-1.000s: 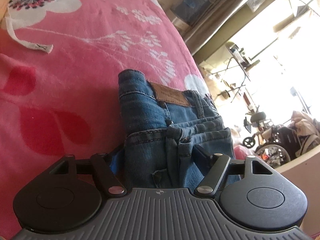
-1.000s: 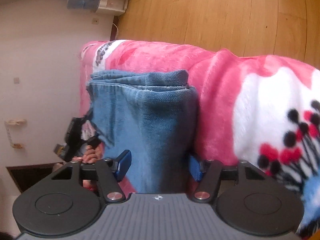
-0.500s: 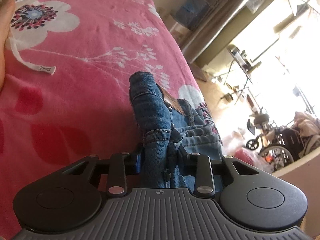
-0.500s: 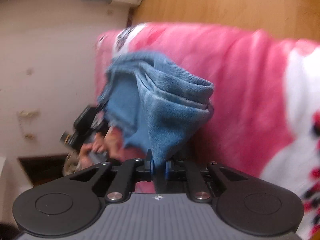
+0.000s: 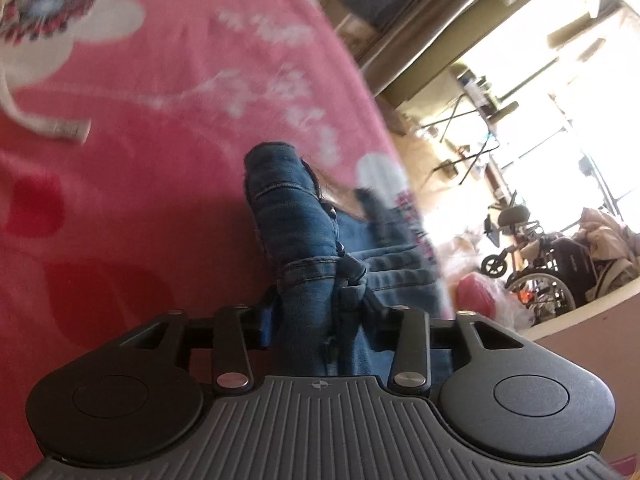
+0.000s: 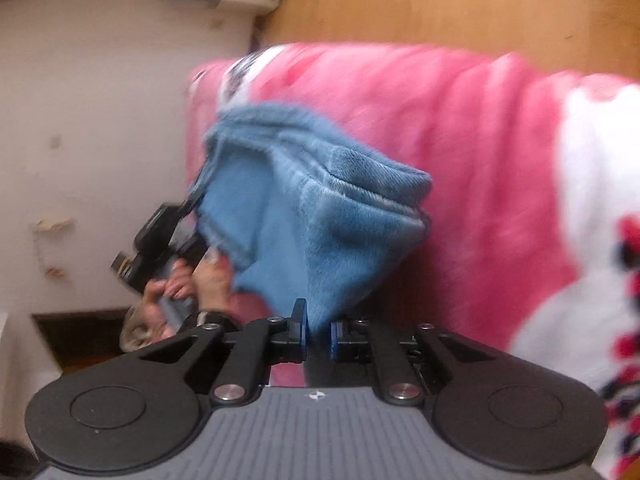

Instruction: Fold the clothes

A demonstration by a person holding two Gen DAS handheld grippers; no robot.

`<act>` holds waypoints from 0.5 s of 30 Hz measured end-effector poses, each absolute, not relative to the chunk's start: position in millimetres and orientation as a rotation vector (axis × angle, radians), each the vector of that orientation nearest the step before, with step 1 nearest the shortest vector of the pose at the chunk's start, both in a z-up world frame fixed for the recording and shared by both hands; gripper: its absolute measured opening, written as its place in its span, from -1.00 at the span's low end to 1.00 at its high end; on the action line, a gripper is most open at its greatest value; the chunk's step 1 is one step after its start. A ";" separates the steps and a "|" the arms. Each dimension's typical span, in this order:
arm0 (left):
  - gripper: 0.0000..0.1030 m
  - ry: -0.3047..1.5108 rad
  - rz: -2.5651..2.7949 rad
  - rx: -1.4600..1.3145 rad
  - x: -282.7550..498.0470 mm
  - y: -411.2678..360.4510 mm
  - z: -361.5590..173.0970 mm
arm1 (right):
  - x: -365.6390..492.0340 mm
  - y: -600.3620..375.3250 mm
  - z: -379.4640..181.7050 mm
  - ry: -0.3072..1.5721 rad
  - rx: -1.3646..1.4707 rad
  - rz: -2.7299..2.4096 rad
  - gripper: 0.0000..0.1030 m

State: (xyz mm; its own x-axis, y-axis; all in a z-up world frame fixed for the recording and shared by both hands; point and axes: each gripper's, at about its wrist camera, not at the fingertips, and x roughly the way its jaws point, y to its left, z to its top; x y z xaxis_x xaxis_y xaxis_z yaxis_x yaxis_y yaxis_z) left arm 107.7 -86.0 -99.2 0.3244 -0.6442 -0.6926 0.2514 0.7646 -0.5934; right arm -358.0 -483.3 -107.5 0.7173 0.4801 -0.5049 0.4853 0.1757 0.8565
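Observation:
A pair of blue jeans point(image 5: 292, 216) lies folded on a pink flowered blanket point(image 5: 120, 184). My left gripper point(image 5: 316, 320) is shut on the waistband end, which bunches up between the fingers. In the right wrist view the lighter denim of the jeans point(image 6: 320, 216) rises in a bunched peak from my right gripper point(image 6: 318, 334), which is shut on its edge. The other gripper and the hand holding it point(image 6: 180, 280) show behind the cloth at the left.
A white strap point(image 5: 48, 124) lies on the blanket at the left. The bed edge runs along the right, with a wheelchair point(image 5: 536, 264) and clutter on the floor beyond. In the right wrist view a wooden floor point(image 6: 440, 0) and a white wall point(image 6: 100, 120) lie past the bed.
Both grippers have closed on the jeans, which lay flat a second ago. The cloth is now pinched, bunched and lifted off the blanket.

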 end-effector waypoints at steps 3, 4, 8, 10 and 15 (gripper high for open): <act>0.11 1.096 -0.606 -0.484 111.7 -83.8 -111.0 | -364.8 -486.5 -118.0 0.849 1.478 -0.063 -0.19; 0.11 1.088 -0.595 -0.502 112.3 -84.3 -112.0 | -365.3 -485.9 -119.6 0.843 1.470 -0.078 -0.10; -0.25 1.024 -0.539 -0.531 107.5 -89.4 -101.2 | -355.9 -481.1 -125.2 0.777 1.483 -0.066 -0.39; -0.30 1.011 -0.529 -0.532 104.2 -90.5 -87.9 | -349.9 -478.6 -121.8 0.742 1.489 -0.038 -0.66; -0.33 0.968 -0.587 -0.514 99.1 -83.5 -36.9 | -333.9 -470.6 -79.9 0.680 1.411 0.103 -0.78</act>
State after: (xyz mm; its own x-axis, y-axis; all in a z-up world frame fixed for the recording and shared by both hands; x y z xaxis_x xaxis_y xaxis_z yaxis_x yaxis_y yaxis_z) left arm 99.1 -83.5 -36.9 0.4378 -0.6653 -0.6047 0.2291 0.7329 -0.6405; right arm -333.9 -470.6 -79.9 0.8085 0.4544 -0.3740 0.3231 0.1886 0.9274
